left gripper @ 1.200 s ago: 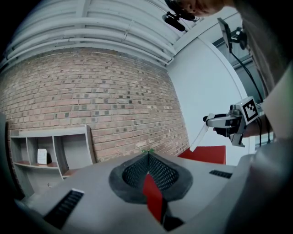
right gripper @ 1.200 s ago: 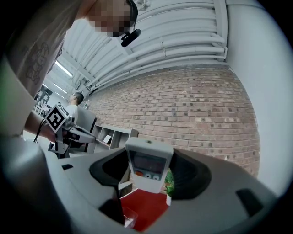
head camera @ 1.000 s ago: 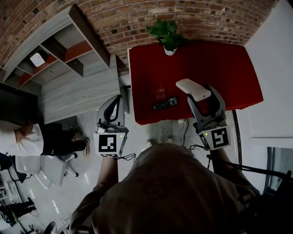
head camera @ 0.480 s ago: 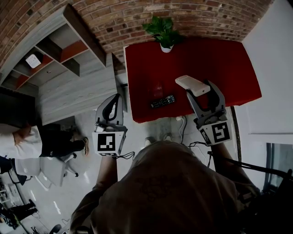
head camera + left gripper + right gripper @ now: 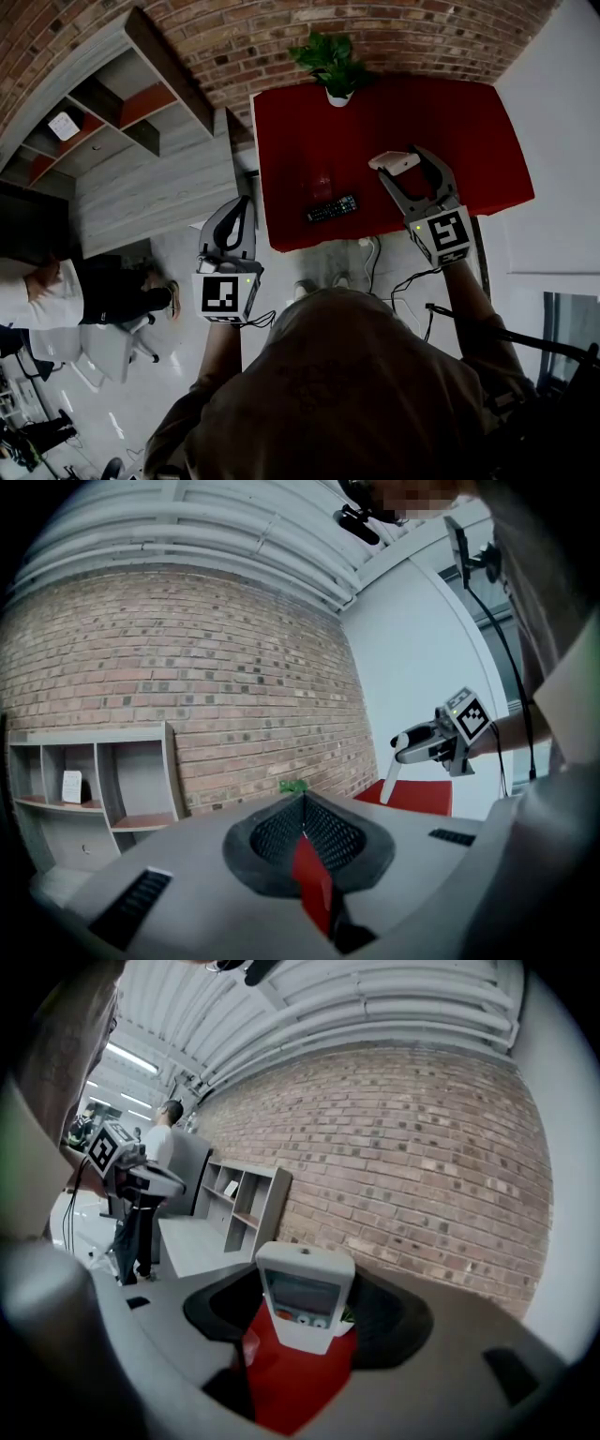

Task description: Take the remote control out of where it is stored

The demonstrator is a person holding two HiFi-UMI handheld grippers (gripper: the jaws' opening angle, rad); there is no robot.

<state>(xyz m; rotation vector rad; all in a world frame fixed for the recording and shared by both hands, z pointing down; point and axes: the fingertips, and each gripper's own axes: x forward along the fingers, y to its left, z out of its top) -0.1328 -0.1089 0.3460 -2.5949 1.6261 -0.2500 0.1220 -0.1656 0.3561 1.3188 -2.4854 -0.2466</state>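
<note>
My right gripper [image 5: 403,161] is shut on a white remote control [image 5: 394,161] with a small screen and holds it above the red table [image 5: 469,122]. In the right gripper view that white remote control [image 5: 302,1297] stands upright between the jaws, screen toward the camera. A black remote control [image 5: 332,208] lies flat near the table's front edge, left of the right gripper. My left gripper [image 5: 241,202] hangs over the floor left of the table, shut and empty. In the left gripper view, the left gripper [image 5: 302,803] has its jaws meeting, and the right gripper [image 5: 412,747] is off to the right.
A potted plant [image 5: 333,61] stands at the table's far edge against the brick wall. A grey shelf unit [image 5: 103,112] and low cabinet fill the left side. A person [image 5: 56,291] sits at the far left. Cables [image 5: 375,258] hang under the table's front edge.
My right gripper moved slightly farther over the table and turned, so the white remote now shows edge-on instead of flat. The left gripper stayed nearly still.
</note>
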